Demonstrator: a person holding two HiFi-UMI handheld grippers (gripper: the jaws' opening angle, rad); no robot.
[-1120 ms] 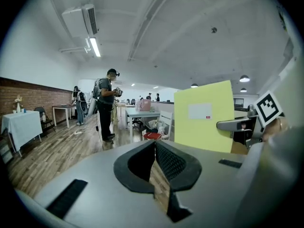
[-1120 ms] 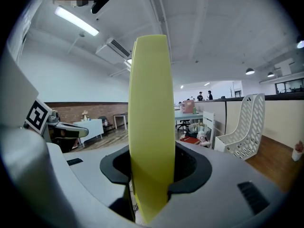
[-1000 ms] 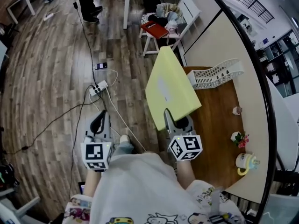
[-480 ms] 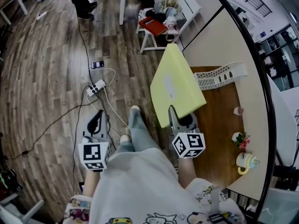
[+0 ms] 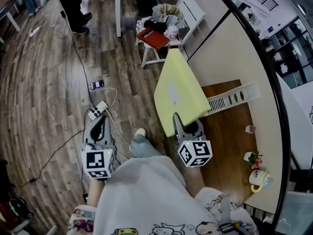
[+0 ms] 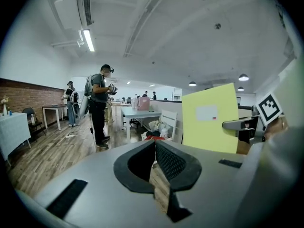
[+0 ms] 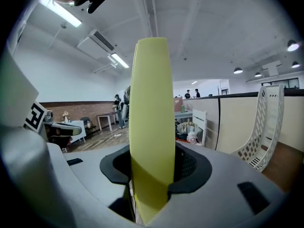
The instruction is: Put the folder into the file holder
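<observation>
A yellow folder [image 5: 178, 94] stands on edge, pinched at its lower end by my right gripper [image 5: 183, 125], which is shut on it above the near left edge of the wooden desk. In the right gripper view the folder [image 7: 149, 122] fills the gap between the pads, edge-on. The white perforated file holder [image 5: 235, 97] lies on the desk just beyond, its left end hidden behind the folder; it also shows as a file holder [image 7: 264, 127] to the right. My left gripper [image 5: 100, 128] hangs over the floor, shut and empty [image 6: 154, 148].
On the wooden desk [image 5: 229, 146] stand a small cup [image 5: 250, 129], a flower vase [image 5: 252, 159] and a teapot [image 5: 257, 178] near the right edge. A power strip with cables [image 5: 98, 110] lies on the floor. A white chair with a red book [image 5: 153, 37] and a standing person [image 5: 73, 9] are farther off.
The person has stepped forward, so the floor and desk slid down the view. The folder, still held, now covers the file holder's left end. The left gripper stays low and shut.
</observation>
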